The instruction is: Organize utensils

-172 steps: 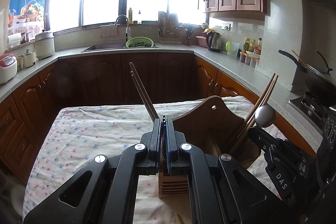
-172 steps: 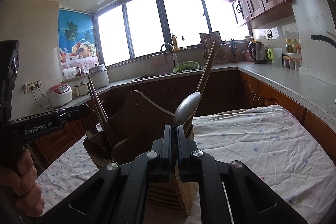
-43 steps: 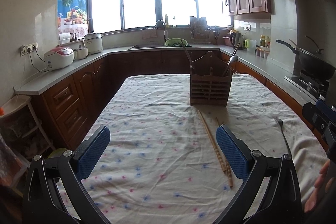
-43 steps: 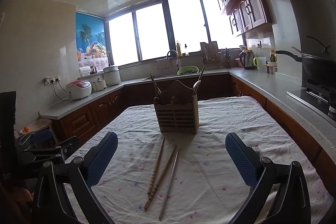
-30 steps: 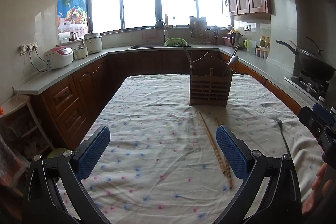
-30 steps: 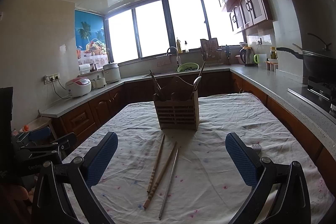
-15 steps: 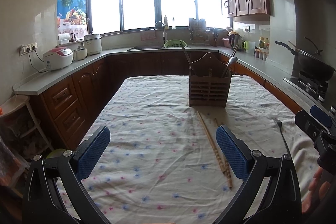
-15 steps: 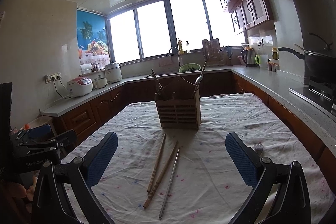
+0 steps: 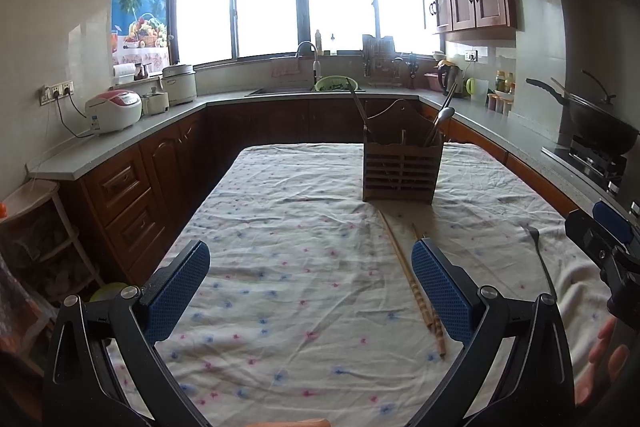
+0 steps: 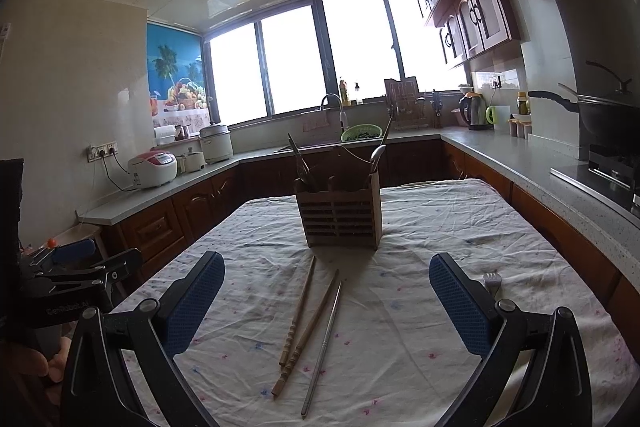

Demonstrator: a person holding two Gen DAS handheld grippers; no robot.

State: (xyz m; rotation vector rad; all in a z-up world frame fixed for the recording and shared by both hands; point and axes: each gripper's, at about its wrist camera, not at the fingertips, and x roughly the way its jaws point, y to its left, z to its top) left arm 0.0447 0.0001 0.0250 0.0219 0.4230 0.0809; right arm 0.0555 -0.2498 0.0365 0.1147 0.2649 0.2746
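Both grippers, left (image 9: 310,291) and right (image 10: 326,301), are held with fingers spread wide, nothing pinched. Two wooden chopsticks (image 10: 306,323) and a metal one (image 10: 323,343) are left lying on the cloth-covered counter (image 10: 420,227), in front of the utensil holder (image 10: 340,219). A fork (image 10: 492,283) is parked off right. Light, stiff, thin stuff probably; the metal one likely slippery, so best pinched mid-length.

White tablecloth (image 10: 440,227) speckled with small pink and blue flowers. Brown slatted utensil holder (image 10: 340,219) at twelve o'clock. Tan wooden chopsticks (image 10: 302,323), silver metal chopstick (image 10: 322,343), silver fork (image 9: 540,255). Blue dotted finger pads (image 10: 460,311) on black frames.
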